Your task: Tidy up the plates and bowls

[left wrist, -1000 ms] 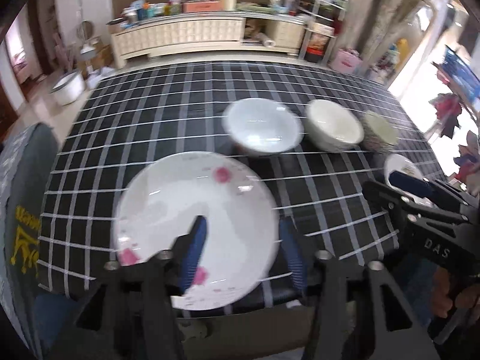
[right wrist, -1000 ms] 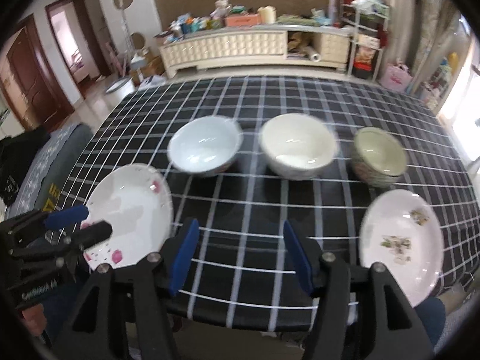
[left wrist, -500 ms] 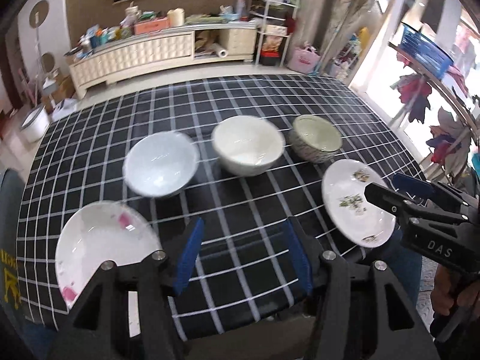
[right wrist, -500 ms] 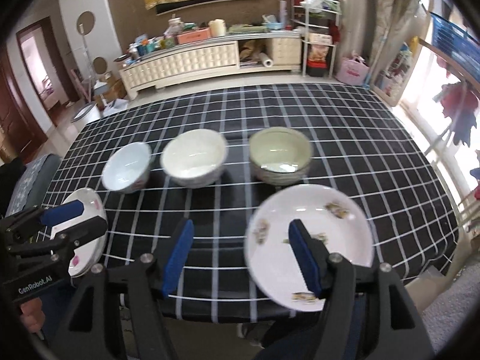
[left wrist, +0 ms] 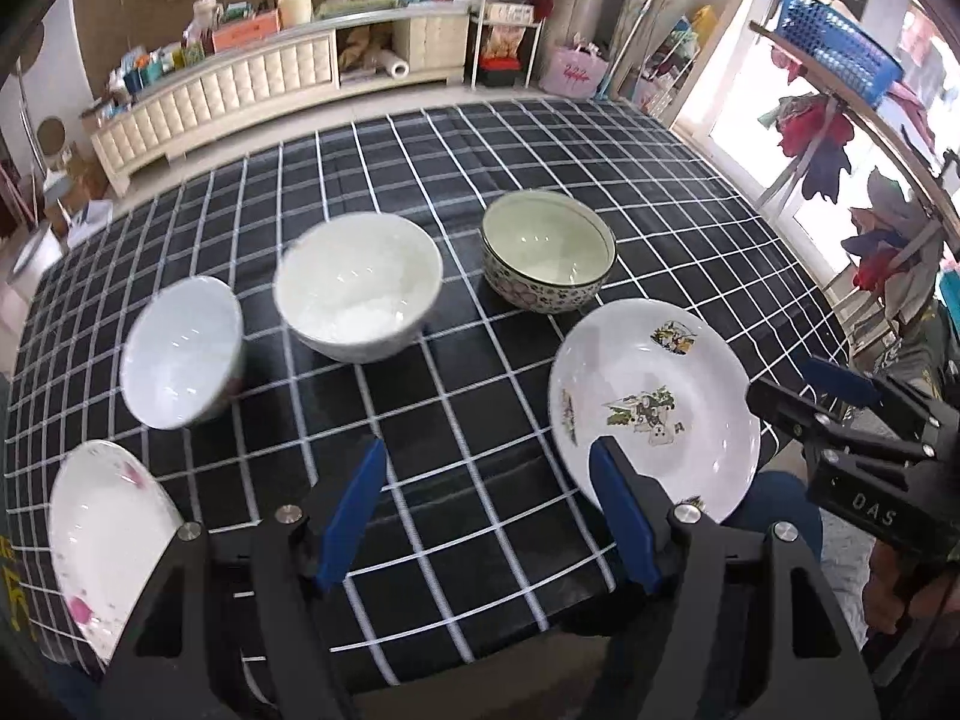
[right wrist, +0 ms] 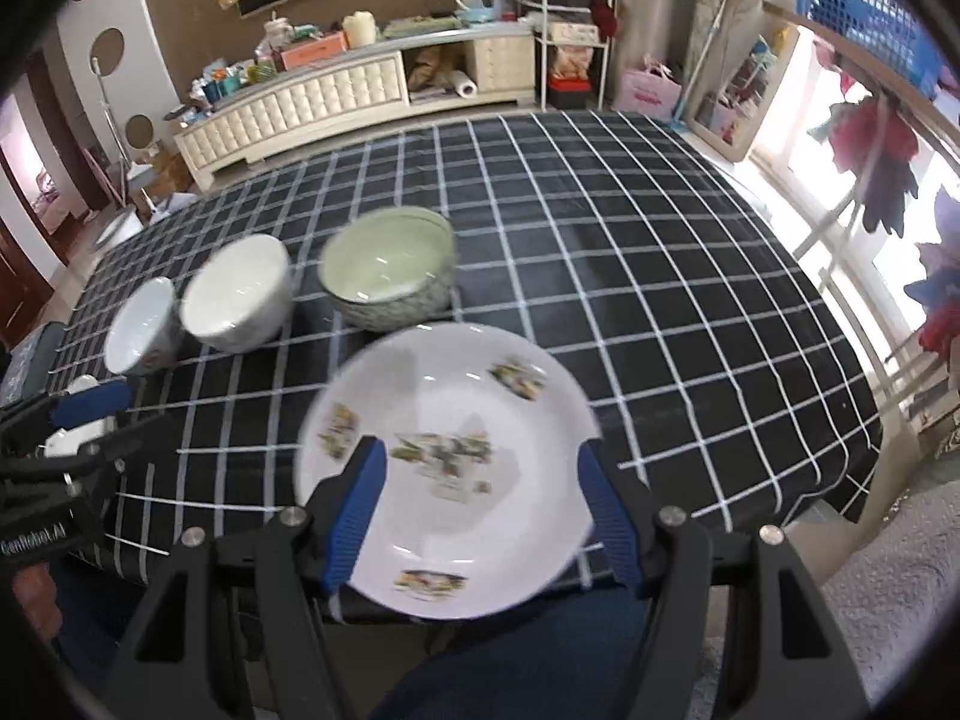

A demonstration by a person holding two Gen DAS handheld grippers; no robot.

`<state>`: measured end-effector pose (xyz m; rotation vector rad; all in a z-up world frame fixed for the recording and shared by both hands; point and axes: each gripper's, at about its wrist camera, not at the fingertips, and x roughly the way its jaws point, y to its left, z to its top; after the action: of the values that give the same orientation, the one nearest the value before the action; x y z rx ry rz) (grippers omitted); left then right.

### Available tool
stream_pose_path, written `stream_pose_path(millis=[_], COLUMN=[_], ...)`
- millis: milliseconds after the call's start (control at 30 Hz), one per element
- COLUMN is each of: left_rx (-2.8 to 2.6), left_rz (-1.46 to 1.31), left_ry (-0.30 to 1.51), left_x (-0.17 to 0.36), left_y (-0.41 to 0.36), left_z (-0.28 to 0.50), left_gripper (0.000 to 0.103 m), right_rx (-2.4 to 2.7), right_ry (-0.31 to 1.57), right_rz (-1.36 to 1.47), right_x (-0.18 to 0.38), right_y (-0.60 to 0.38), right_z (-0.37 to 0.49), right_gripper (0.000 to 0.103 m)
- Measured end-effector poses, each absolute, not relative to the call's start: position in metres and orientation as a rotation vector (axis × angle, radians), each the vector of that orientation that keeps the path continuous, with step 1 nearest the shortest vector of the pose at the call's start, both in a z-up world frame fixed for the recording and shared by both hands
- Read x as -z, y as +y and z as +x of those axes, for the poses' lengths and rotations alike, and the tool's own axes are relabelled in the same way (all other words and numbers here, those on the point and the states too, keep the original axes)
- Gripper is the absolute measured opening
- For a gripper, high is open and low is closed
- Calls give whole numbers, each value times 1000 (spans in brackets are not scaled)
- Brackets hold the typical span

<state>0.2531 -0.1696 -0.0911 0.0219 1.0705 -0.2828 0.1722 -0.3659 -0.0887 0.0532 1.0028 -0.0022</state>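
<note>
White pink-flecked plate [left wrist: 102, 534] is sitting lower left only in your left view; three bowls [left wrist: 358, 286] are lining up mid-frame. Your left gripper [left wrist: 483, 510] and right gripper [right wrist: 480, 501] are both gaping wide, empty, the right framing the pictured plate [right wrist: 447, 468].

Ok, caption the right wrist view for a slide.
Open right gripper poised over a decorated white plate, three bowls lined up behind.

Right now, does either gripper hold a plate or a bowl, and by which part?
Nothing is held. The left gripper and the right gripper are open above the table.
</note>
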Motion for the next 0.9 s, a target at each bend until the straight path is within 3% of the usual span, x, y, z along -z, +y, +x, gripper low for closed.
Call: stream_pose_path(millis=[633, 733, 800, 900], left_rx=[264, 276, 289, 332], left_rz=[102, 95, 86, 70], left_ry=[1208, 1229, 1244, 1256], left_x=[165, 172, 177, 180], left_y=[-226, -230, -232, -237], left_z=[287, 290, 291, 291], left_gripper=[68, 55, 38, 25], right_rx=[13, -4, -12, -19], right_ry=[1142, 1154, 1153, 1149], right_rz=[120, 118, 119, 113], right_x=[149, 153, 156, 158], right_y=[-420, -420, -420, -419], right_z=[192, 194, 196, 197], right_gripper=[69, 54, 53, 45])
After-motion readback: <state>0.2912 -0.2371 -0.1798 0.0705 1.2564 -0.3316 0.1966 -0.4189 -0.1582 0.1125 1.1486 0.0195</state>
